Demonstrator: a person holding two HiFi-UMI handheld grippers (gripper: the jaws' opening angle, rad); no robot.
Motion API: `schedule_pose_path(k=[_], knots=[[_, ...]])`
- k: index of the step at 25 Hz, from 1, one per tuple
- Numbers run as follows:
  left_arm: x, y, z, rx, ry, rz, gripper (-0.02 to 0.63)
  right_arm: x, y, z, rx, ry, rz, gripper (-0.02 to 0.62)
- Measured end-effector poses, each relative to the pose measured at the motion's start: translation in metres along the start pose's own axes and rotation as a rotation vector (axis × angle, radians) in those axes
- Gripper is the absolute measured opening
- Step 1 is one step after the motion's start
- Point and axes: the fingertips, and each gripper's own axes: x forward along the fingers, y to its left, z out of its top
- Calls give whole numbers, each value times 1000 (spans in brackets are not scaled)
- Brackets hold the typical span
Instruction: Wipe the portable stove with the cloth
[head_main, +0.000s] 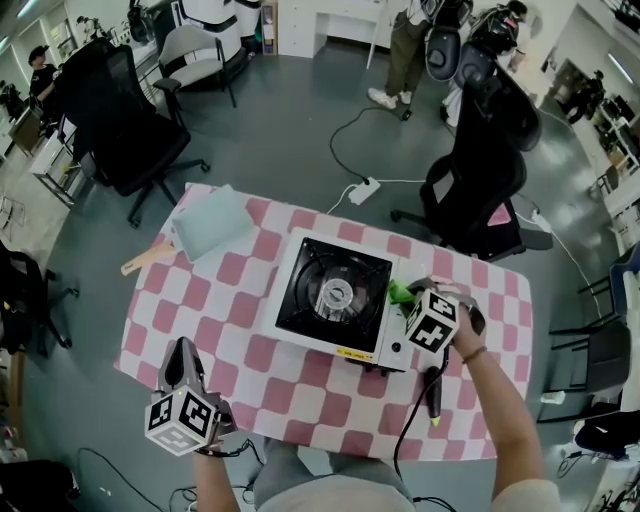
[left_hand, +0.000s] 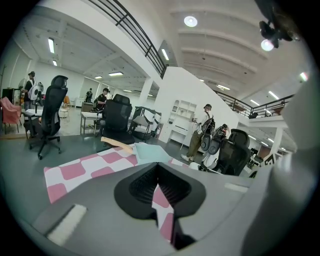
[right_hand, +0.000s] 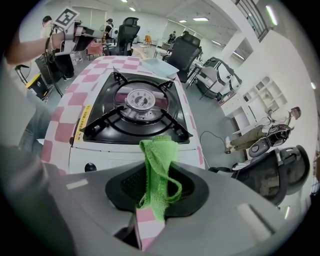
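The portable stove (head_main: 335, 300), white with a black top and a round burner, stands in the middle of the pink-and-white checked table (head_main: 240, 390). My right gripper (head_main: 407, 298) is at the stove's right edge, shut on a green cloth (head_main: 400, 293). In the right gripper view the cloth (right_hand: 159, 165) hangs pinched between the jaws of that gripper (right_hand: 158, 186), just in front of the stove (right_hand: 135, 115). My left gripper (head_main: 183, 352) hovers over the table's front left, away from the stove. In its own view the left gripper (left_hand: 159, 175) is shut with nothing in it.
A pale blue folded item (head_main: 212, 220) and a wooden handle (head_main: 148, 258) lie at the table's far left corner. A black tool with a cable (head_main: 434, 392) lies by my right forearm. Office chairs (head_main: 130, 130) (head_main: 480, 170) stand round the table; a power strip (head_main: 363, 190) lies on the floor.
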Motion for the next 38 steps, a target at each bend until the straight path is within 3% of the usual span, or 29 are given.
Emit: schedule_pose_path(k=[27,38], knots=[[-45,23,6,34,0,-40,0,-24,85,-7,-8,10,-8,86],[-50,30,16,21,-19,-55,0,-34,114,-9,-9,24,27,86]])
